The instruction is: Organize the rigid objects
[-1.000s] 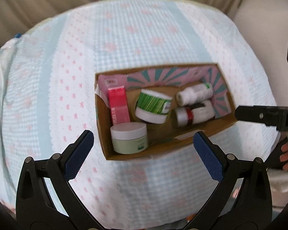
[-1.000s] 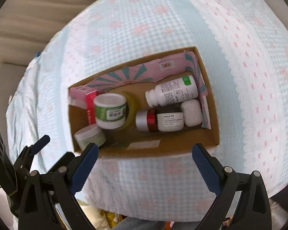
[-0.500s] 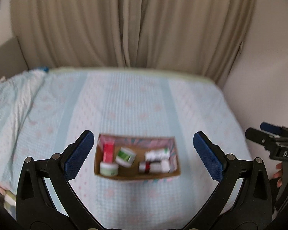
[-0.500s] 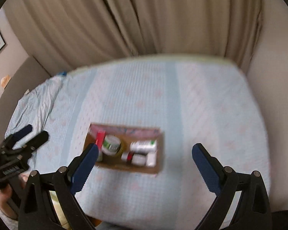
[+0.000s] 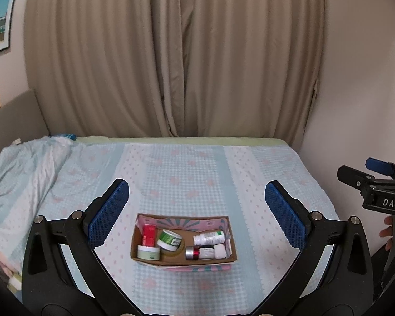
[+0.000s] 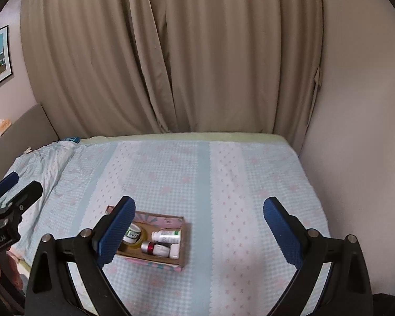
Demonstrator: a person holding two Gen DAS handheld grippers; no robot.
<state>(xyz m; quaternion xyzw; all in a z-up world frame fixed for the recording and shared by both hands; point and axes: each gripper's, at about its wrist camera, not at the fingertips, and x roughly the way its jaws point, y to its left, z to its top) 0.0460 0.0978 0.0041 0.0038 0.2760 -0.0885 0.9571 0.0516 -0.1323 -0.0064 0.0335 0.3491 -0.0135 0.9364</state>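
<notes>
Two wide, empty tools (image 5: 197, 216) (image 6: 198, 226) are held back; the loosely laid bottles (image 5: 208, 237) could be tipped from the box (image 5: 183, 262).

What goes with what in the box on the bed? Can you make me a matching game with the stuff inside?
Things:
1. red carton
2. pale green jar
3. white bottle with green label
4. silver and red capped bottle

Places in the cardboard box:
A. right half, toward the back, lying on its side
B. left end, front corner
C. left end, toward the back
D. right half, along the front wall, lying on its side

Pairs: 1-C, 2-B, 3-A, 4-D
</notes>
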